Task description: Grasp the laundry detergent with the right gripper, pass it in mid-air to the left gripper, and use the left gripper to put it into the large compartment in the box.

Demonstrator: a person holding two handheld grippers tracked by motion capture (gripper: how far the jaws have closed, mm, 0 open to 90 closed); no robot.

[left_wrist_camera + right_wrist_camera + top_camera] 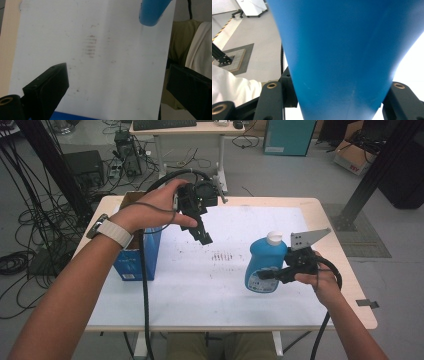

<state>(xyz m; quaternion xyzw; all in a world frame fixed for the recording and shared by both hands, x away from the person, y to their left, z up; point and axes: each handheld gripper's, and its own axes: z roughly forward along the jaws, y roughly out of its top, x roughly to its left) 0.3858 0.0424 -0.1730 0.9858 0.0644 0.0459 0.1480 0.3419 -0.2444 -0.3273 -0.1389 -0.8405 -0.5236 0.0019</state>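
One blue bottle [265, 262] up off the table [200, 285] at the right, clamped in the right gripper [280, 270]. Left gripper [202, 234] at far left above the blue box [131, 262], fingers [47, 85] spread, empty. Carrying step; next, probably swinging left and lowering into the box.

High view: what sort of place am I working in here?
Probably a lab or workshop. Loose black cables sprawl over the grey floor, a black metal frame post stands by the white-topped wooden table, and a wooden desk with a keyboard sits behind.
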